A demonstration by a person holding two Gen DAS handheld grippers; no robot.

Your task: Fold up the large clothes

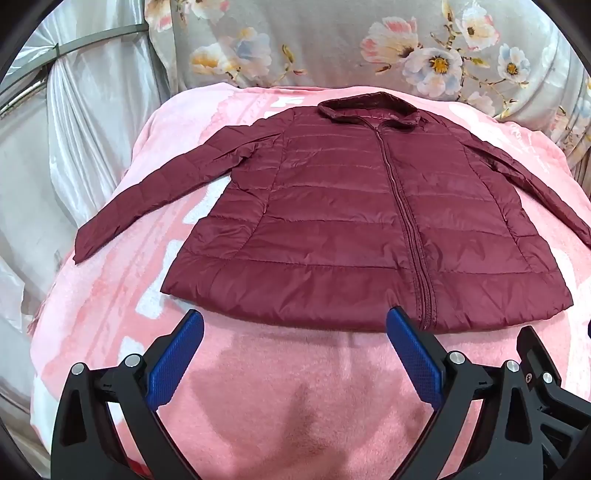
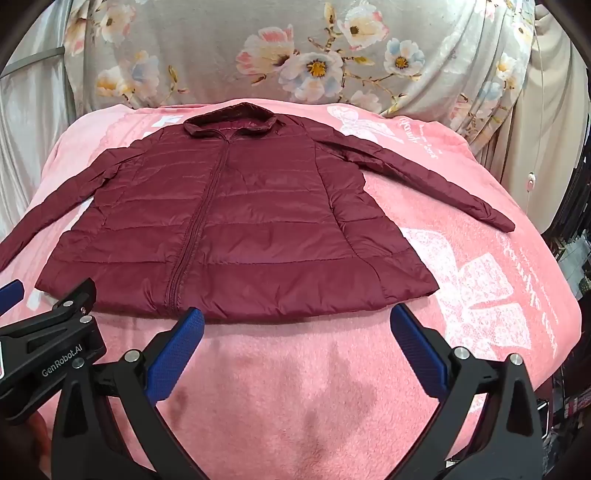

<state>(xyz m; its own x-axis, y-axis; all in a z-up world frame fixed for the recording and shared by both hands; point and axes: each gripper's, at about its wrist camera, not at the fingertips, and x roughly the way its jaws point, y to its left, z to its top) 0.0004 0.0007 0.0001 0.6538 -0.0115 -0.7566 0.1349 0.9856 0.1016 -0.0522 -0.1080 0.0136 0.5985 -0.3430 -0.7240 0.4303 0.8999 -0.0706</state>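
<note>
You have a pink blanket (image 1: pixel 258 387) with white bow prints and lettering spread across the surface. Behind it, a grey floral cloth (image 2: pixel 229 44) with pink, white and blue blossoms drapes the back. Shiny white fabric (image 1: pixel 92 122) hangs at your left edge.

Jacket (image 1: pixel 332 221): quilted synthetic shell, slight sheen, fine wrinkles. Blanket (image 1: pixel 280 398) under it: matt fleece, fuzzy nap. Left gripper (image 1: pixel 294 325) and right gripper (image 2: pixel 297 325): matt black plastic, knurled blue pads (image 1: pixel 173 363), shiny metal pins. Backdrop sheet (image 2: pixel 229 33): smooth printed cloth.
</note>
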